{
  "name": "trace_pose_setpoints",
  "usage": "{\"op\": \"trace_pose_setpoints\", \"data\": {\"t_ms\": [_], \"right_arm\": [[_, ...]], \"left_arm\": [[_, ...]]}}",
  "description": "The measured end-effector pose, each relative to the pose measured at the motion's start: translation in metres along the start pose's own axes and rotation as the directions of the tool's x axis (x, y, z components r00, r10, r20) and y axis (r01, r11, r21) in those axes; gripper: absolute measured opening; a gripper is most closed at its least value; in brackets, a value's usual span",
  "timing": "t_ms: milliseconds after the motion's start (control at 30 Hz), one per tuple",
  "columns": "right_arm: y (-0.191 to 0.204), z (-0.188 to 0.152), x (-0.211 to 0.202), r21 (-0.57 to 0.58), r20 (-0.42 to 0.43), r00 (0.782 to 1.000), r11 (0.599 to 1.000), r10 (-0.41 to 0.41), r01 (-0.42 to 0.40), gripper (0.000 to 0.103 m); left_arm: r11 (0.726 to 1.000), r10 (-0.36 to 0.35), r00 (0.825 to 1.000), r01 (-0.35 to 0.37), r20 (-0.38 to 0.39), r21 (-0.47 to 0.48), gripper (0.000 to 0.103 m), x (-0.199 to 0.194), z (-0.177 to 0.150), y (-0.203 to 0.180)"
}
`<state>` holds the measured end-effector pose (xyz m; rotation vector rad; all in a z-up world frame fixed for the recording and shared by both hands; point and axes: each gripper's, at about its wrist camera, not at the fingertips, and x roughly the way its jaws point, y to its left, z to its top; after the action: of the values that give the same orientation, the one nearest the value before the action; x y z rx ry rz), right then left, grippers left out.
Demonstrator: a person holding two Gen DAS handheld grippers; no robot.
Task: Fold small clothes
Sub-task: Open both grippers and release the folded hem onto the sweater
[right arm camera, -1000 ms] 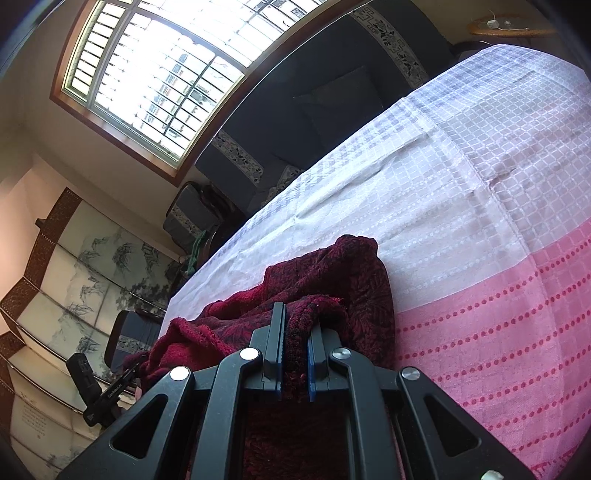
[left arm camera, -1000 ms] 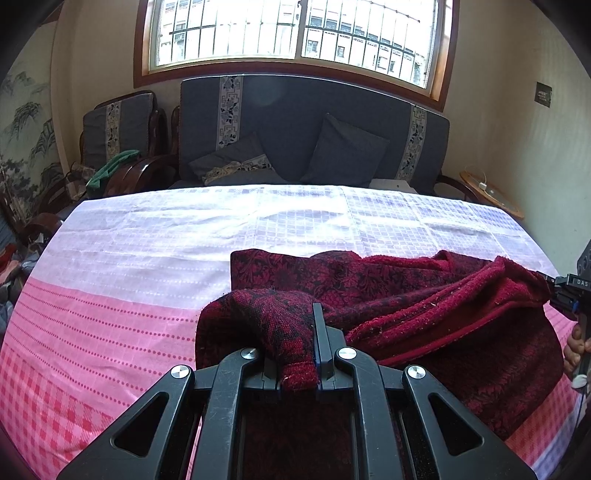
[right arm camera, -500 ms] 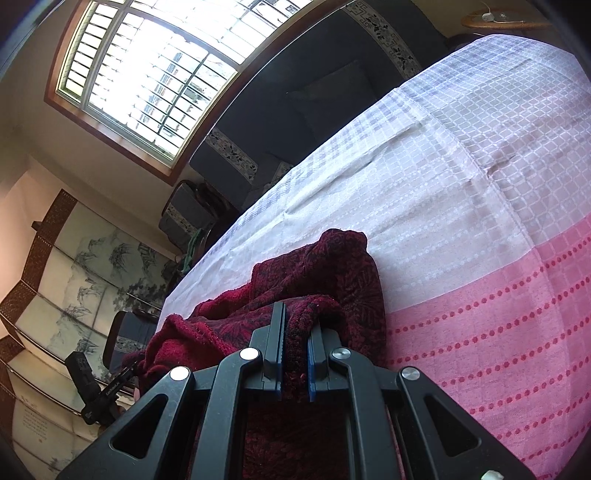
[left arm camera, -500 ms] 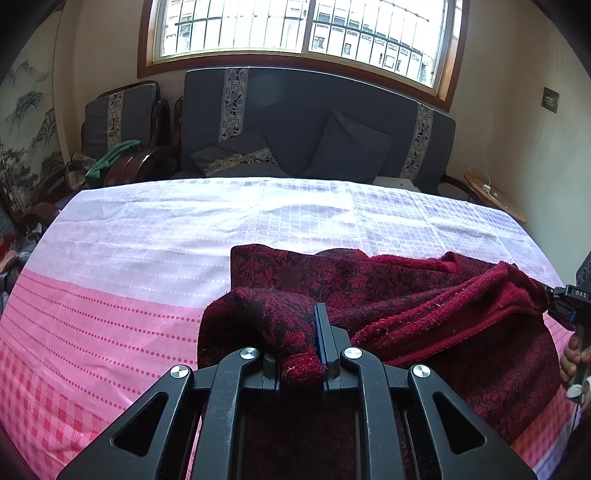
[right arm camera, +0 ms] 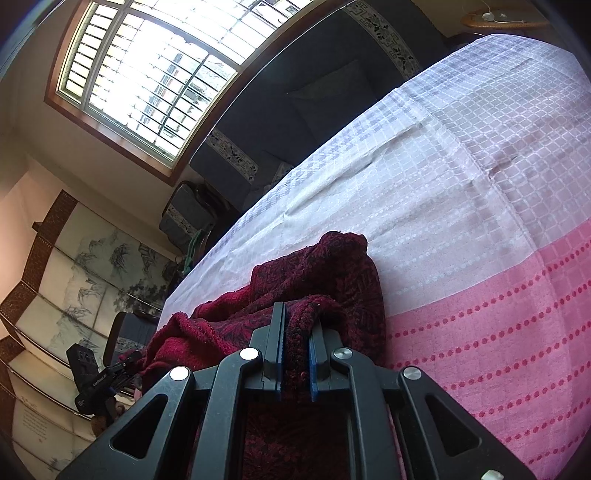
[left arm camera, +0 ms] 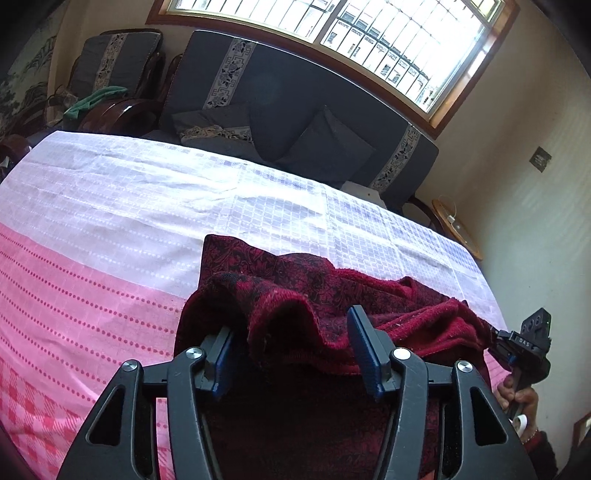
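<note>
A room with cream walls is seen, lit by a wide barred window (left arm camera: pixel 354 33) framed in brown wood, beneath which a long dark blue sofa (left arm camera: pixel 295 110) with patterned pale strips and loose cushions is set; a matching armchair (left arm camera: pixel 114 62) with a green cloth over its arm stands beside it, and a folding screen (right arm camera: pixel 62 273) painted with ink landscapes is seen in the right wrist view. Most of the foreground is taken up by a broad surface covered with a cloth (left arm camera: pixel 110 206) (white checks at the far side, pink with dotted lines nearer). On the pink part, at the near edge, a dark red patterned garment (left arm camera: pixel 325 280) is bunched in loose folds. The left gripper (left arm camera: pixel 291 347) is opening, its blue-padded jaws spread with a fold of the garment lying loosely between them, the pads not pressing it. The right gripper (right arm camera: pixel 295 354) is pinched tight on another fold of the garment. On the right gripper's body, as seen from the left wrist, small white lettering is printed, too small to be read with certainty.
</note>
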<state>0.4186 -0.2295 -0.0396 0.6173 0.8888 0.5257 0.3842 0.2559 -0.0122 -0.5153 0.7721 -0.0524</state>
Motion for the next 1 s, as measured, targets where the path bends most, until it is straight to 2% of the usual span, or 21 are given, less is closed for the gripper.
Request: {"op": "trace_pose_setpoints", "data": {"t_ms": [167, 367, 500, 633, 667, 700, 733, 767, 800, 900, 1000], "right_arm": [[-0.005, 0.003, -0.002, 0.038, 0.011, 1.0, 0.999, 0.022, -0.023, 0.01], [-0.01, 0.004, -0.005, 0.069, 0.038, 0.998, 0.996, 0.046, -0.048, 0.01], [-0.019, 0.004, -0.004, 0.122, 0.038, 0.995, 0.987, 0.097, -0.101, 0.013], [-0.031, 0.006, -0.007, 0.192, 0.05, 0.985, 0.967, 0.164, -0.17, 0.024], [-0.034, 0.007, -0.011, 0.204, 0.065, 0.982, 0.961, 0.178, -0.188, 0.034], [-0.037, 0.009, -0.017, 0.214, 0.089, 0.979, 0.956, 0.185, -0.2, 0.04], [-0.039, 0.01, -0.024, 0.222, 0.119, 0.974, 0.951, 0.192, -0.215, 0.053], [-0.043, 0.012, -0.031, 0.228, 0.15, 0.967, 0.945, 0.205, -0.236, 0.058], [-0.045, 0.014, -0.038, 0.228, 0.171, 0.961, 0.94, 0.216, -0.252, 0.058], [-0.036, 0.018, -0.049, 0.152, 0.149, 0.965, 0.959, 0.217, -0.239, 0.058], [-0.001, 0.017, -0.047, -0.041, 0.087, 0.985, 0.988, 0.151, -0.147, 0.05]], "left_arm": [[0.995, -0.055, 0.998, 0.057, 0.034, -0.076, 0.068, -0.009, 0.013, 0.011], [0.994, -0.004, 0.998, 0.011, 0.067, -0.106, 0.069, -0.013, 0.021, 0.025], [0.994, -0.006, 0.996, 0.015, 0.087, -0.108, 0.069, -0.017, 0.012, 0.026], [1.0, 0.014, 0.998, -0.013, 0.064, -0.016, 0.069, -0.008, 0.001, 0.011], [1.0, 0.015, 0.998, -0.014, 0.057, -0.003, 0.069, -0.005, -0.001, 0.008], [1.0, 0.017, 0.998, -0.017, 0.052, 0.005, 0.069, -0.003, -0.003, 0.006], [1.0, 0.018, 0.998, -0.019, 0.053, 0.011, 0.069, -0.002, -0.004, 0.003], [1.0, 0.015, 0.998, -0.016, 0.056, 0.015, 0.069, -0.002, -0.005, 0.002], [1.0, 0.009, 0.998, -0.01, 0.061, 0.019, 0.069, -0.002, -0.006, -0.001], [0.999, 0.008, 0.998, -0.01, 0.055, 0.038, 0.069, 0.0, -0.009, -0.007], [0.998, 0.026, 0.998, -0.029, 0.054, 0.061, 0.069, 0.004, -0.01, -0.012]]}}
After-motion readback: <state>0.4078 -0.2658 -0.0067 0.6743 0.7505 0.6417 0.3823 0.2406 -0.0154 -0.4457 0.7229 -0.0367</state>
